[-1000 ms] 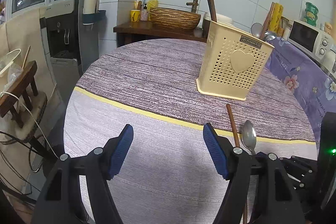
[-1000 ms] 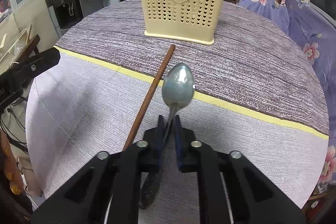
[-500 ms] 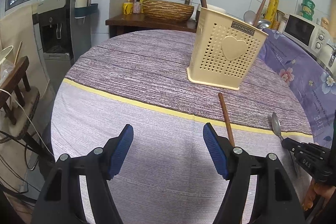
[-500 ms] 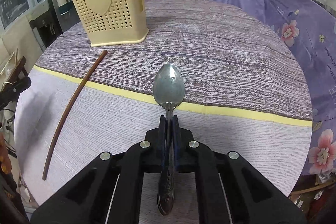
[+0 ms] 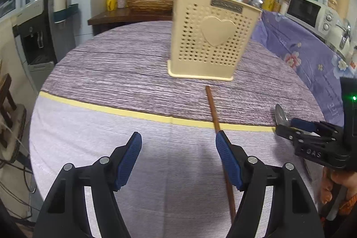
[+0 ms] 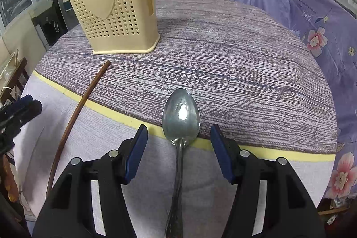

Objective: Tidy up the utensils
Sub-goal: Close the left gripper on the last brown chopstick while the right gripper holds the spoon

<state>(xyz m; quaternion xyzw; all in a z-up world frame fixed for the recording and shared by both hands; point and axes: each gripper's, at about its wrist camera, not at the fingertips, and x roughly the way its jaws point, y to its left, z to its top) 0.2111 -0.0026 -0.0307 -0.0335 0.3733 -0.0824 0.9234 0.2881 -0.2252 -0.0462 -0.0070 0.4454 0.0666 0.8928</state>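
Observation:
A metal spoon [image 6: 180, 119] lies on the table between the blue pads of my right gripper [image 6: 178, 137], whose jaws are opening and no longer touch it. Its bowl [image 5: 280, 116] also shows at the right in the left wrist view, beside the right gripper [image 5: 290, 126]. A brown chopstick [image 6: 89, 90] [image 5: 214, 113] lies on the cloth, one end near the cream utensil holder [image 6: 116, 8] [image 5: 212, 37], which holds several utensils. My left gripper [image 5: 178, 142] is open and empty, its right pad close beside the chopstick.
The round table's purple striped cloth [image 6: 234, 48] has a yellow band [image 5: 111, 109]. A floral purple cover [image 6: 312, 21] lies at the right. A side shelf with a wicker basket [image 5: 149, 0], a water dispenser [image 5: 33, 37] and a microwave [image 5: 308, 12] stand behind. A person's hand [image 5: 334, 184] holds the right gripper.
My right gripper carried the spoon rightward away from the chopstick, then opened and let it go onto the table. My left gripper moved closer to the chopstick and holder.

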